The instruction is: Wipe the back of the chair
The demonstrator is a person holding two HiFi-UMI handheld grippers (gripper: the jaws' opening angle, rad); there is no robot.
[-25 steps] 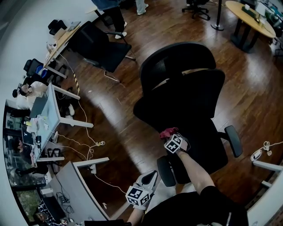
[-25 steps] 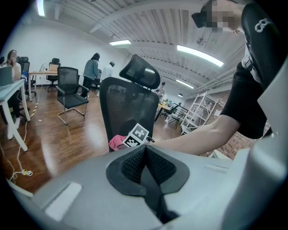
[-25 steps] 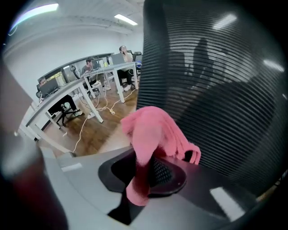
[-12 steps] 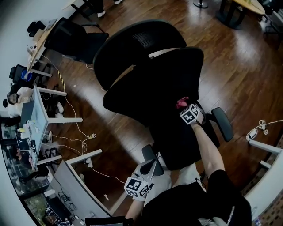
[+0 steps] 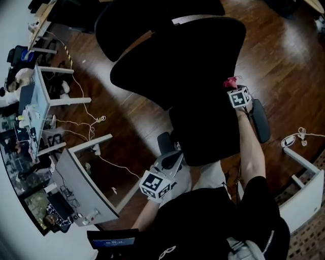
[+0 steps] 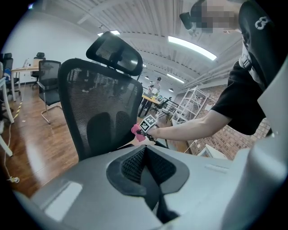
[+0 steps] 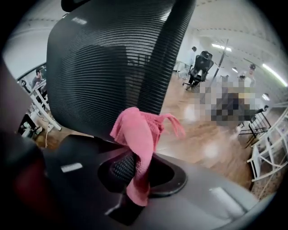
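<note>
A black mesh office chair fills the head view, its back (image 5: 177, 56) below the headrest (image 5: 152, 15). My right gripper (image 5: 234, 89) is at the right edge of the chair back, shut on a pink cloth (image 5: 231, 81). In the right gripper view the pink cloth (image 7: 139, 134) sticks up from the right gripper (image 7: 135, 155), close to the mesh back (image 7: 117, 58). My left gripper (image 5: 171, 161) hangs near my body by the seat, shut and holding nothing. The left gripper (image 6: 145, 150) faces the chair back (image 6: 99, 108) and the pink cloth (image 6: 136, 131).
The chair's armrest (image 5: 259, 119) sits just below my right gripper. White desks (image 5: 76, 177) with cables (image 5: 96, 122) on the wood floor stand at the left. A white cable (image 5: 294, 137) lies at the right. Other chairs (image 6: 47, 81) and shelving (image 6: 189, 103) stand farther off.
My right gripper has carried the pink cloth to the right and up the picture, along the chair back to its right edge. The left gripper has barely moved. The head view has shifted.
</note>
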